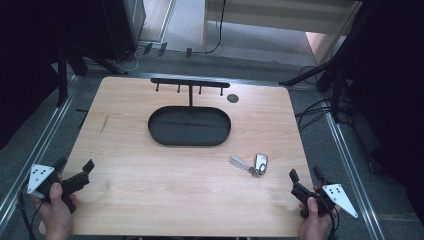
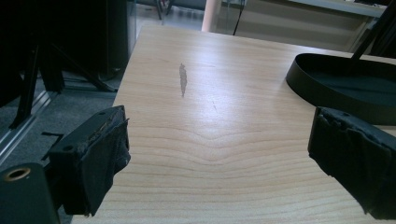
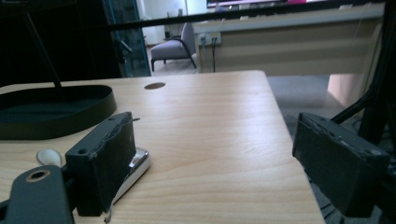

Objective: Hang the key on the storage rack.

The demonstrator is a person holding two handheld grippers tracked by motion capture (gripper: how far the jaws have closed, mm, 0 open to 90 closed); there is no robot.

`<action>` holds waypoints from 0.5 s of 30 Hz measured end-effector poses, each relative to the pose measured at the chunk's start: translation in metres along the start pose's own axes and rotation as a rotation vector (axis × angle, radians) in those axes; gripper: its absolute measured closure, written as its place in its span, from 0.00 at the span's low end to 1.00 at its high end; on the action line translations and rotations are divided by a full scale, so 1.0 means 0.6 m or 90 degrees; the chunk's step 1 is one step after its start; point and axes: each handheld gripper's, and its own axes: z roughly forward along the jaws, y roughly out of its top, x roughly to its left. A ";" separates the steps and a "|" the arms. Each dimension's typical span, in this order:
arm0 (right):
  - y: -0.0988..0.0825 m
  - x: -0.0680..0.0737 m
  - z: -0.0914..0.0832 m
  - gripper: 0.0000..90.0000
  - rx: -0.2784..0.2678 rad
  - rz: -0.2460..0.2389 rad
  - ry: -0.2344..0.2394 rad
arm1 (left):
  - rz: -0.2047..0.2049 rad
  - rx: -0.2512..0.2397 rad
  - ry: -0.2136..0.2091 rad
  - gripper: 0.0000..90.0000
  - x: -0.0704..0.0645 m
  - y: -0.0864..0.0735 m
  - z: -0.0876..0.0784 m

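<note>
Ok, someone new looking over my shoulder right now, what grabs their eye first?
Probably the black oval tray at the middle of the wooden table, with a hook rack standing at its far edge. Next, the key fob with its ring, lying alone on the table nearer the right claw. Both claws, the left claw too, are open at the near corners, holding nothing.

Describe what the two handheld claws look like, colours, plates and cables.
Both are black. The left claw and the right claw each carry a grey three-cornered plate with dark dots on top. Their jaws are blocky, with worn black padding. A thin dark cable trails from each. The hands holding them show no sleeves.
</note>
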 end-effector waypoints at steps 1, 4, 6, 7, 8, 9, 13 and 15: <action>0.000 0.000 0.000 0.15 0.009 0.005 0.002 | 0.001 0.001 0.001 0.06 0.000 0.000 0.000; 0.001 0.003 0.001 0.15 0.015 -0.001 -0.003 | 0.003 0.003 -0.001 0.06 0.000 0.001 0.001; 0.001 0.007 0.002 0.14 0.019 -0.011 -0.020 | 0.004 0.004 -0.001 0.06 0.000 0.001 0.002; 0.000 0.009 0.003 0.14 0.017 -0.016 -0.033 | 0.003 0.004 -0.002 0.06 0.000 0.001 0.002; 0.000 0.010 0.003 0.14 0.018 -0.016 -0.041 | 0.003 0.005 -0.003 0.06 0.000 0.001 0.002; 0.000 0.012 0.003 0.12 0.016 -0.016 -0.050 | 0.002 0.005 -0.003 0.06 0.000 0.001 0.002; 0.000 0.013 0.002 0.08 0.012 -0.011 -0.069 | 0.001 0.009 -0.003 0.06 0.001 0.002 0.005; 0.000 0.014 0.002 0.07 0.019 -0.010 -0.073 | 0.000 0.010 -0.003 0.06 0.001 0.002 0.006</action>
